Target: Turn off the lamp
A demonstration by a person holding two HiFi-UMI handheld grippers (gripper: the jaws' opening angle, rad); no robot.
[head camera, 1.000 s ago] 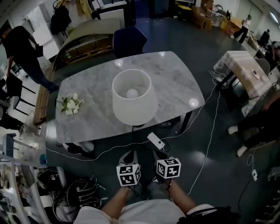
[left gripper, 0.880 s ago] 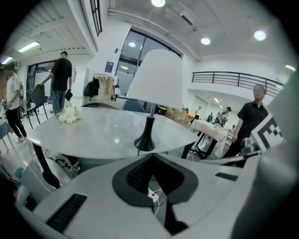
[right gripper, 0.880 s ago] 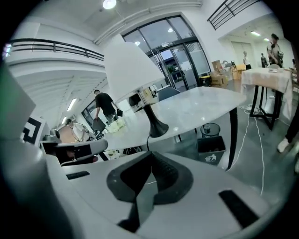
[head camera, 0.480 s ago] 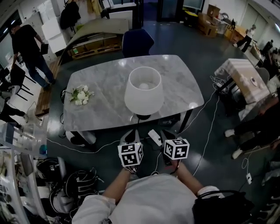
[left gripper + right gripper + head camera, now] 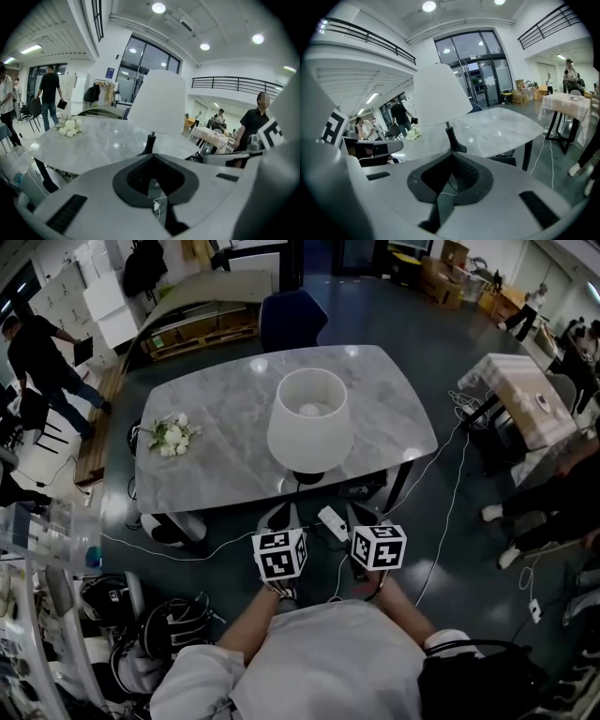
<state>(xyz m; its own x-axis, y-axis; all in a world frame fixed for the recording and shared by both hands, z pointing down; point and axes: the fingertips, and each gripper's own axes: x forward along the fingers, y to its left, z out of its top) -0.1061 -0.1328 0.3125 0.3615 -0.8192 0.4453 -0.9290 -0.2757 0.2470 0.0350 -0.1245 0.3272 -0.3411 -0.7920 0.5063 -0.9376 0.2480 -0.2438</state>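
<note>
The lamp (image 5: 309, 418) has a white shade and a black foot and stands near the front edge of the marble table (image 5: 216, 427). It rises straight ahead in the left gripper view as the lamp (image 5: 157, 101) and in the right gripper view as the lamp (image 5: 440, 93). My left gripper (image 5: 279, 518) and right gripper (image 5: 362, 515) hang side by side just short of the table edge, below the lamp foot. Both point at the lamp with jaws together and nothing between them, as the left gripper (image 5: 152, 161) and the right gripper (image 5: 451, 161) show. A white box (image 5: 333, 523) on a cord lies on the floor between them.
A bunch of white flowers (image 5: 169, 435) lies on the table's left part. Behind the table stands a blue chair (image 5: 292, 320), and a small cloth-covered table (image 5: 516, 390) is at the right. Cables (image 5: 450, 512) run over the floor, bags (image 5: 169, 634) lie lower left, and a person (image 5: 37, 352) walks far left.
Both grippers have come up in front of the table edge and now sit closer under the lamp. The head view has shifted, and the person at the left has walked further off.
</note>
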